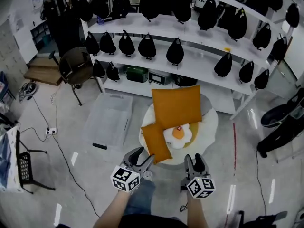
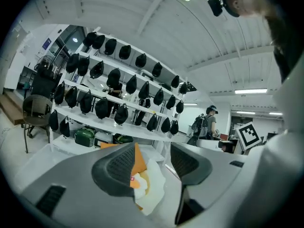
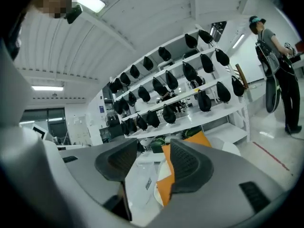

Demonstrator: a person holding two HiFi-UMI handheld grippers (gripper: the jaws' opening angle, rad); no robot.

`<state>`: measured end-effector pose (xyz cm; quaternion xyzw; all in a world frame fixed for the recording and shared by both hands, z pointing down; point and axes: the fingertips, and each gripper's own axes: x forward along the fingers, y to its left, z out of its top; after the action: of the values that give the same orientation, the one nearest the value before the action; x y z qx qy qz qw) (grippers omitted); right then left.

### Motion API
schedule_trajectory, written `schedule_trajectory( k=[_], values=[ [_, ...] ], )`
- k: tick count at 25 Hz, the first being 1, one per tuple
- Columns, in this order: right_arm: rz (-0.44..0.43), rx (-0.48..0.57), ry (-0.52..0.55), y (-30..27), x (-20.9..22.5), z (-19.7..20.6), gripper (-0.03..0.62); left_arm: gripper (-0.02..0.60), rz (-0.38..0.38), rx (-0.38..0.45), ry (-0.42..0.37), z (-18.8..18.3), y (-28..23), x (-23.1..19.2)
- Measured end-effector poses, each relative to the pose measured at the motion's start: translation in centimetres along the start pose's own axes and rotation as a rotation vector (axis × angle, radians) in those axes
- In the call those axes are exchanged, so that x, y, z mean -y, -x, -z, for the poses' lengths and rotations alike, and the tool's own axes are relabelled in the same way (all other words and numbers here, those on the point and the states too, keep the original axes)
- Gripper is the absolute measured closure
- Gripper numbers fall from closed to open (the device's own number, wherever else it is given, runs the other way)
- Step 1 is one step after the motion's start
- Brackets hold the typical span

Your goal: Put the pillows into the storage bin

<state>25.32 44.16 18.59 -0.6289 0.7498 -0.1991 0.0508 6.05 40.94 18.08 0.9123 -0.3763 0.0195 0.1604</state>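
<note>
Head view: a big orange pillow point(image 1: 176, 106), a small orange pillow point(image 1: 156, 141) and an egg pillow point(image 1: 178, 135) lie on a white cushion point(image 1: 209, 123), right of the clear storage bin point(image 1: 108, 118).
Left gripper view: left gripper point(image 2: 154, 161) jaws spread, pinching nothing.
Right gripper view: right gripper point(image 3: 152, 160) jaws spread, pinching nothing.

My large pillow point(image 1: 176, 106) and small pillow point(image 1: 156, 142) are plain orange; my egg pillow point(image 1: 178, 135) is white, orange-yolked; the storage bin point(image 1: 108, 120) is clear.
</note>
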Motion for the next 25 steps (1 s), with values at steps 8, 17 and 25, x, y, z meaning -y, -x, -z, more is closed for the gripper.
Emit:
schedule_trajectory(
  k=[8, 17, 25],
  values=[
    [0.022, -0.044, -0.012, -14.9, 0.4, -3.6, 0.381, 0.351, 0.01, -0.031, 0.019, -5.2, -10.3, -10.9],
    [0.028, -0.05, -0.044, -19.8, 3.2, -5.2, 0.381, 0.351, -0.016, -0.058, 0.051, -5.4, -14.6, -14.3],
    [-0.001, -0.132, -0.049, -23.2, 4.5, -3.9, 0.382, 0.351, -0.075, -0.111, 0.087, -3.8, -16.6, -16.0]
  ],
)
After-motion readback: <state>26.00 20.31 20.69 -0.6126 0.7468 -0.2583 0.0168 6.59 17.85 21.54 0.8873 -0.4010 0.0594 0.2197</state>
